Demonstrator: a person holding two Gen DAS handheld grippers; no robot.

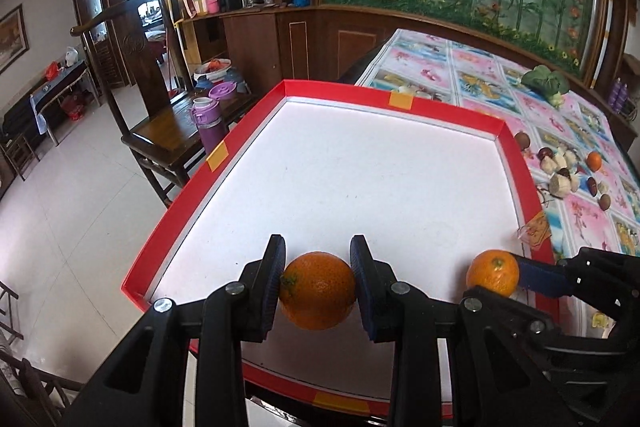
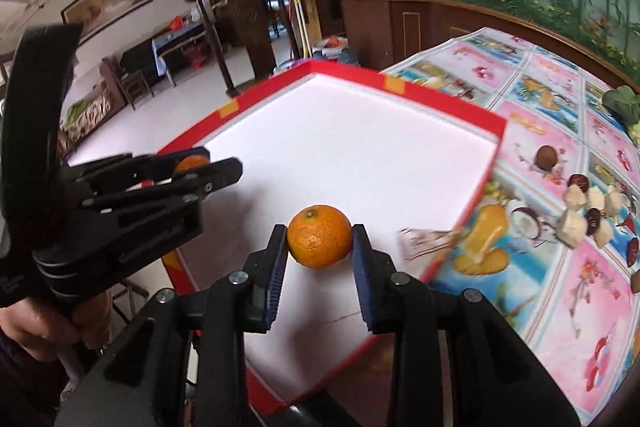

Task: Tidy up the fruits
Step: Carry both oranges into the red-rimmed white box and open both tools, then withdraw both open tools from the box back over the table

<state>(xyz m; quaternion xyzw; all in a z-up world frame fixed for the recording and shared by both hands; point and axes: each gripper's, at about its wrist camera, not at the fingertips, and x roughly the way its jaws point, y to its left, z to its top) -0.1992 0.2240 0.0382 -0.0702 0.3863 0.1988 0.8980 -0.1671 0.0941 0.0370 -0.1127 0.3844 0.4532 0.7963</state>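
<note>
My left gripper (image 1: 318, 259) is shut on an orange (image 1: 317, 290) and holds it over the near part of the red-rimmed white tray (image 1: 192, 195). My right gripper (image 2: 320, 241) is shut on a second orange (image 2: 319, 241) over the tray's near right part (image 2: 496, 131). In the left wrist view the right gripper's orange (image 1: 493, 273) shows at lower right. In the right wrist view the left gripper (image 2: 200, 163) and its orange (image 2: 191, 163) show at left. A third small orange (image 1: 594, 161) lies on the floral tablecloth to the right.
On the tablecloth (image 2: 560, 267) right of the tray lie brown nuts (image 2: 546, 157), dates and pale chunks (image 2: 576, 223). A green vegetable (image 1: 546, 81) sits at the far right. A wooden chair (image 1: 168, 131) with a purple flask (image 1: 208, 121) stands left of the table.
</note>
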